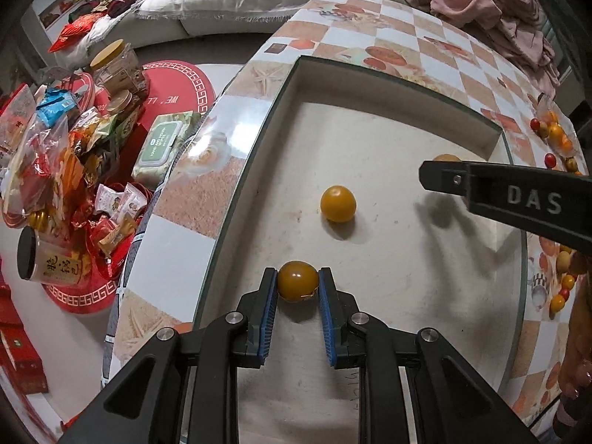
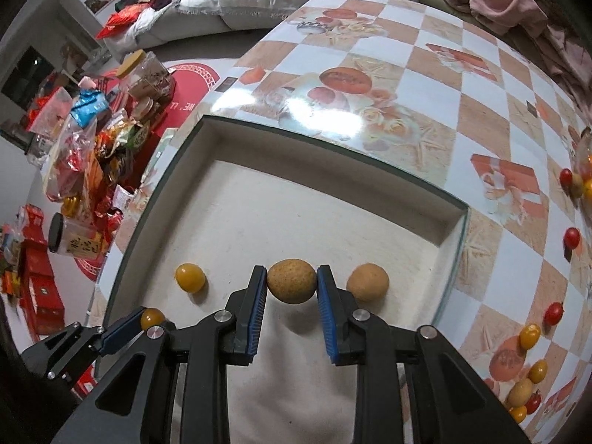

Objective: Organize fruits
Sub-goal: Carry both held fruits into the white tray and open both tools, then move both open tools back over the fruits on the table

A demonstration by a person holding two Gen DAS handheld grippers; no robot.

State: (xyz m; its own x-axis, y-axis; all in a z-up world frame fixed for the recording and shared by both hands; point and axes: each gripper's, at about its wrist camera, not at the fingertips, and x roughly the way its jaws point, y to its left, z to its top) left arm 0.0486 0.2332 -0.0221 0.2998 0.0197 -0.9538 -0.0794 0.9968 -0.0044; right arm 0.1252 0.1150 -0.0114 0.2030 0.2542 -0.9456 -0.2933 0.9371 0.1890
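The left gripper (image 1: 298, 283) pinches a yellow tomato (image 1: 298, 281) above the tray (image 1: 370, 140); the right gripper (image 2: 291, 284) squeezes a brown fruit (image 2: 291, 283), both over the tray's lower part.

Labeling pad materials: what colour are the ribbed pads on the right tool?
Blue pads, set in black fingers; clearest in the right wrist view.

Glossy yellow tomato (image 1: 298, 281), matt rough longan (image 2: 291, 283), shiny checked tablecloth (image 2: 436, 85), matt white tray (image 2: 333, 199).
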